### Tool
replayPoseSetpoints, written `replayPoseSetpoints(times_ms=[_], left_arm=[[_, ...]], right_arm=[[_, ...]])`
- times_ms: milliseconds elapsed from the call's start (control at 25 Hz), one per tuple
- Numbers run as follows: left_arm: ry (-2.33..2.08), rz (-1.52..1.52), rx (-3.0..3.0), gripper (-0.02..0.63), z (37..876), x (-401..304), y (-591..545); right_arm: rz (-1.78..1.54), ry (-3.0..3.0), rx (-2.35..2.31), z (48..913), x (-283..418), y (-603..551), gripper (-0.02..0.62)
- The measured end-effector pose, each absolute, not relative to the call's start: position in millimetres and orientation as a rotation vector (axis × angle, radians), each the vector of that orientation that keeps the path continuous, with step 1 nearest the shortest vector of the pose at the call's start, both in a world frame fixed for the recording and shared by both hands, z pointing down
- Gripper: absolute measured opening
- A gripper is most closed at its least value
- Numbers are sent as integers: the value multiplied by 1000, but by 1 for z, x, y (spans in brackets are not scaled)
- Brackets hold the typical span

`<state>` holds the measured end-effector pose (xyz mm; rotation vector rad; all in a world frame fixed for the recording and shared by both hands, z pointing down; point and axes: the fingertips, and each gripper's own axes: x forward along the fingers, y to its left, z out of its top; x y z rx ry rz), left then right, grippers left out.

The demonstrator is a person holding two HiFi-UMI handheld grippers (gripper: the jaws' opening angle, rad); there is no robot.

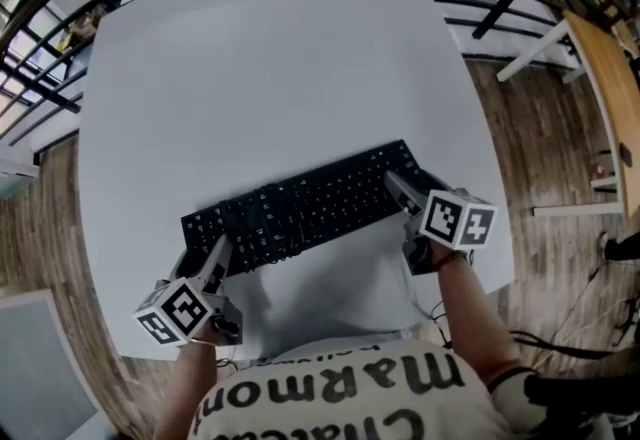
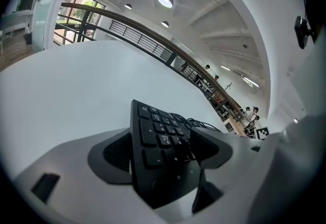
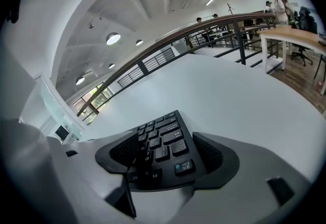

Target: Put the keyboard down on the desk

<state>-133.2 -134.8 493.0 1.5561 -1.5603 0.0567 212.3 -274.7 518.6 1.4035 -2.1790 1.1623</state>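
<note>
Black keys filled both grips: my left gripper (image 1: 216, 254) clamped the number-pad end of the keyboard (image 1: 300, 208) and my right gripper (image 1: 397, 188) held the Esc end, jaws wide. Its long axis ran crosswise between them, seemingly just over the pale counter (image 1: 260, 58) that stretched beyond.

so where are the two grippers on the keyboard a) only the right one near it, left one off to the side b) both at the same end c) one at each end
c: in the head view the left gripper is at one end of the keyboard and the right gripper is at the other, over the desk.
</note>
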Motion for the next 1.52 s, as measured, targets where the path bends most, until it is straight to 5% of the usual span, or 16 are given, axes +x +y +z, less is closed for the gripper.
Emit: replayPoseSetpoints(times_ms=[1520], left_arm=[[-1486,62,1553,316,494,-131,-133]], right_arm=[[810,-2146,1639,514,225,-274,365]])
